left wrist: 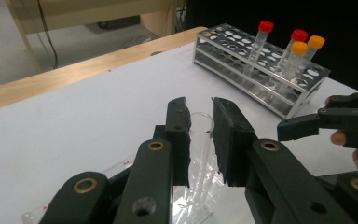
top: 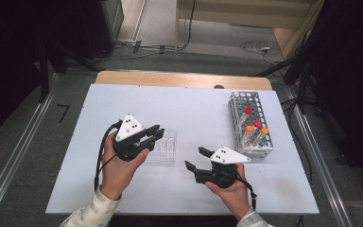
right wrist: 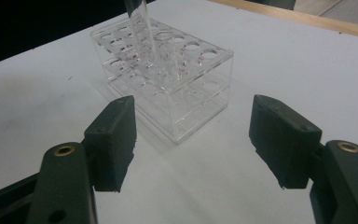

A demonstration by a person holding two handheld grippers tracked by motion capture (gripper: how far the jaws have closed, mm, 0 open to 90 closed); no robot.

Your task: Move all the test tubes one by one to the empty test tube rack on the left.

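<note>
Left claw (left wrist: 200,140) straddles tube (left wrist: 200,149); right claw (right wrist: 200,144) gapes.

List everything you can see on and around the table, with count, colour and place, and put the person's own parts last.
Table: one, white top with a wooden far edge.
Metal rack: one, silver, far right of the table.
Capped tubes: four, two red caps and two orange, standing in the metal rack.
Clear rack: one, see-through, centre-left.
Open tube: one, clear, uncapped, between the left jaws.
Cables: on the floor beyond the table.
Left gripper: black.
Right gripper: black, open.
</note>
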